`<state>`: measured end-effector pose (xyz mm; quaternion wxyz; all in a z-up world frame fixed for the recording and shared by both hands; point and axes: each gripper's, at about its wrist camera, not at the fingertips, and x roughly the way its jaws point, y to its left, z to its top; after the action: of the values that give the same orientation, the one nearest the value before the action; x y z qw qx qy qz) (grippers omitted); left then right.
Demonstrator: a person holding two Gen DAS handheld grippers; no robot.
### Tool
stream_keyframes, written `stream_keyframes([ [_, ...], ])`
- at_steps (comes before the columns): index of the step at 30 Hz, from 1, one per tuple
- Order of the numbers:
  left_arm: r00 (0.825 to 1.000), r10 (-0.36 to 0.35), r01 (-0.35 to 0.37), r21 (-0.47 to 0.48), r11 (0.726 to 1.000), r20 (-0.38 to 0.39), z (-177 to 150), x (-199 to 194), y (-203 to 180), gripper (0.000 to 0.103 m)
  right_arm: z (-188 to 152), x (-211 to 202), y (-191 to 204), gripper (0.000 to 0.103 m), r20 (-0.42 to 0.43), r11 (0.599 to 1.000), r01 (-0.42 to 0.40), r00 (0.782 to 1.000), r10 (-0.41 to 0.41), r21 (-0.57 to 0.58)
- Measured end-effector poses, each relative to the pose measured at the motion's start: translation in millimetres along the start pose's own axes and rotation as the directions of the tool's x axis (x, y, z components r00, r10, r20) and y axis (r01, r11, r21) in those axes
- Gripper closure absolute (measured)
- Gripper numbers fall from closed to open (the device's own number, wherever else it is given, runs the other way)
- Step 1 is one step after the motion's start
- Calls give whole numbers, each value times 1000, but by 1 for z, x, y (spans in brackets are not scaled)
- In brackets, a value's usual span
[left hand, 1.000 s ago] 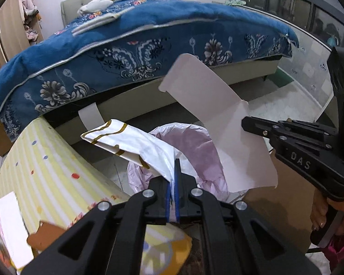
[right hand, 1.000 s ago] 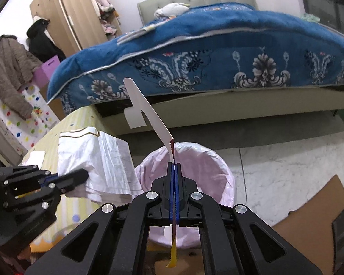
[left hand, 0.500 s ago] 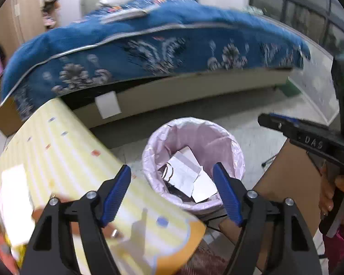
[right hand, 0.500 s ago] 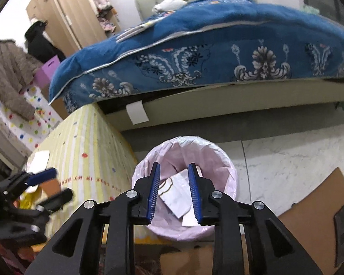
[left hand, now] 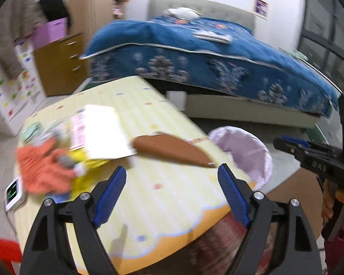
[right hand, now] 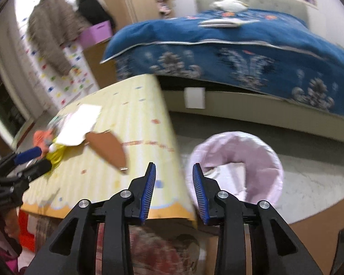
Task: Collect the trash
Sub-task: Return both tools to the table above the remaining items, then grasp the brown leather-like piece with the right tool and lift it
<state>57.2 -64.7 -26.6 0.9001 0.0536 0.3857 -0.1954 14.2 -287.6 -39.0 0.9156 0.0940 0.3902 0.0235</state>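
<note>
My left gripper (left hand: 172, 171) hangs over the yellow table (left hand: 162, 197), its jaws opening wide with nothing between them. Ahead of it lie a brown flat piece (left hand: 172, 151), a white sheet (left hand: 103, 130), an orange cloth (left hand: 43, 171) and something yellow (left hand: 87, 160). My right gripper (right hand: 173, 168) is over the table's corner beside the pink-lined bin (right hand: 259, 151); its jaws are opening and hold nothing. White paper (right hand: 231, 171) lies inside the bin. The brown piece (right hand: 107, 149) and the left gripper (right hand: 37, 160) show at left in the right wrist view. The right gripper (left hand: 279, 142) shows at right in the left wrist view.
A bed with a blue quilt (left hand: 217, 52) stands beyond the table and bin (left hand: 243, 151). A wooden dresser (left hand: 59, 64) and a purple box (left hand: 50, 32) are at back left. A small white device (left hand: 12, 192) lies at the table's left edge. Brown cardboard (right hand: 321, 220) lies on the floor by the bin.
Both grippers opened and let their paper pieces fall into the bin. Both then swung left, from over the bin toward the yellow table.
</note>
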Motion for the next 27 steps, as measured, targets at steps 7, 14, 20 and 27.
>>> stream_keyframes([
  [7, 995, 98, -94, -108, 990, 29, -16, -19, 64, 20, 4, 26, 64, 51, -57, 987, -60, 997, 52, -146],
  [14, 989, 144, -137, -186, 973, 25, -19, -18, 97, 18, 20, 79, 104, 41, -125, 954, -105, 989, 73, -281],
  [20, 986, 169, -163, -199, 966, 14, -16, -15, 109, 18, 26, 127, 117, 41, -199, 931, -116, 979, 48, -347],
  [27, 985, 171, -168, -181, 969, 3, -11, -5, 107, 18, 19, 126, 122, 62, -182, 904, -92, 983, 16, -419],
])
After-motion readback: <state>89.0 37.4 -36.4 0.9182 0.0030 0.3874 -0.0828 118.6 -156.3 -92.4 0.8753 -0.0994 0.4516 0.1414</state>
